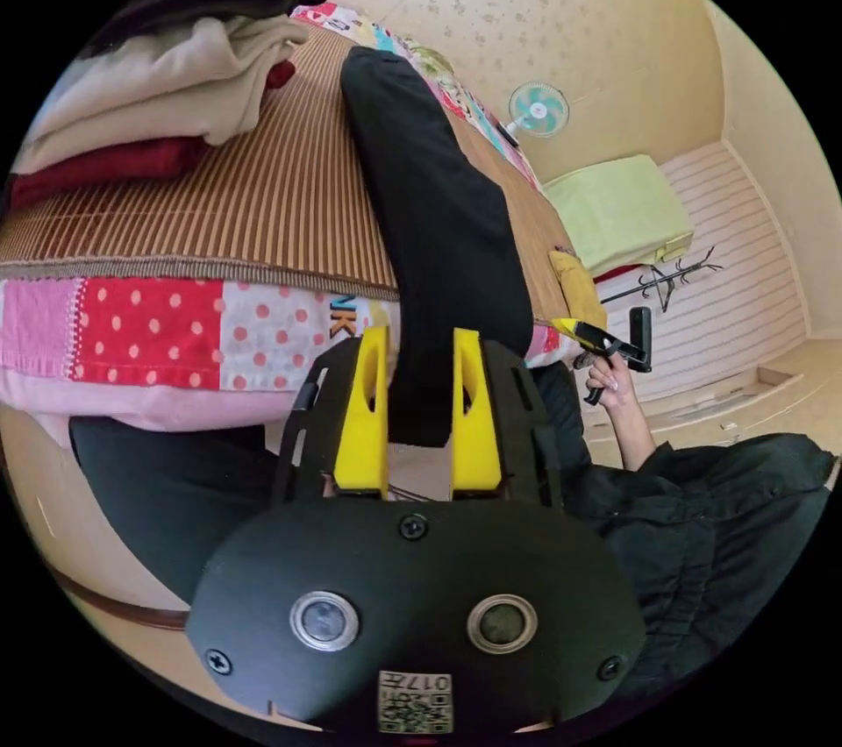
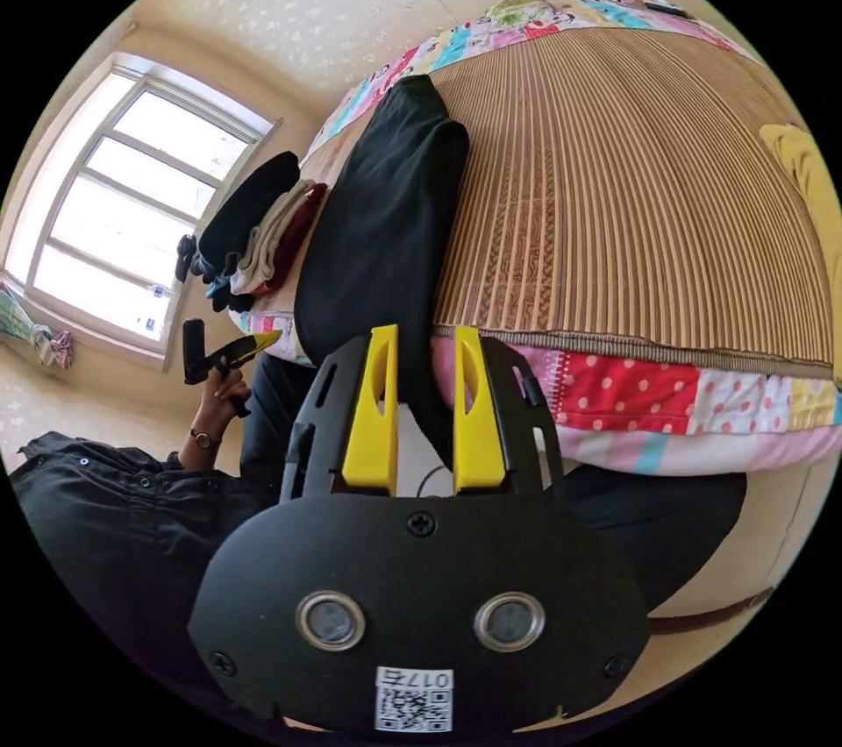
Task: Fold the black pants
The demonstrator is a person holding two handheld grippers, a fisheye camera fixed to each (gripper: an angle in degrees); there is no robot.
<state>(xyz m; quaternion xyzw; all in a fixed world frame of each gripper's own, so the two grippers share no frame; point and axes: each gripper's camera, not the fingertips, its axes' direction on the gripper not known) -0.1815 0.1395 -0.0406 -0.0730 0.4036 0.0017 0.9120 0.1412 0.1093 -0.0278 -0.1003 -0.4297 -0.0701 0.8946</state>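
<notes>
Black pants lie as a long strip across the striped bamboo mat on the bed, their near end drooping over the bed's patchwork edge. Left tongs: jaws parted, the hanging end between them; we cannot tell whether both jaws press on the cloth. Right tongs: jaws likewise parted, a dark tail of the pants dropping between them, grip unclear. We judge the step to be taking up the near end for a fold toward the far end. To do it well we would seat each jaw pair on a separate corner, clench fully, lift both level so the strip stays flat, and lay edge on edge. The stacked clothes beside the pants sit close; we keep the fold off them.
</notes>
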